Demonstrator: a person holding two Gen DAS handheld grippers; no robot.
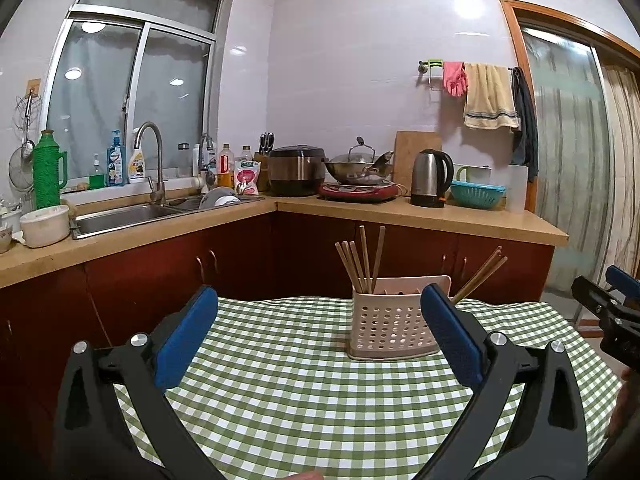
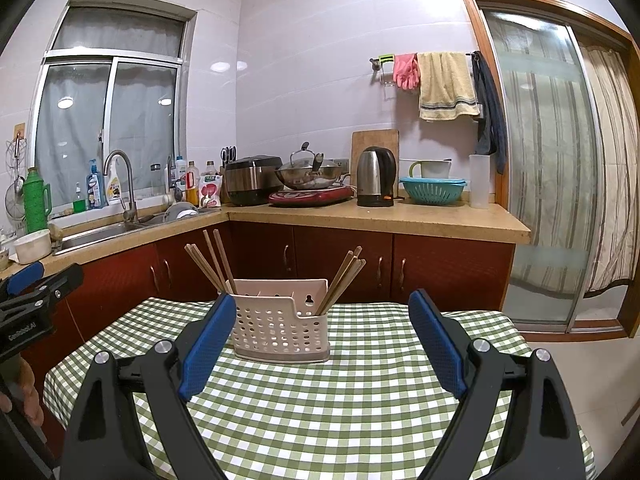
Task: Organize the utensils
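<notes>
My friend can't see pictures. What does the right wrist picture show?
A pale holder with chopsticks at both ends stands on a green checked table. The open, empty right gripper points at it, with a kitchen counter behind.

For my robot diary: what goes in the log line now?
left gripper: open, empty | right gripper: open, empty | chopsticks: in holder | table
</notes>
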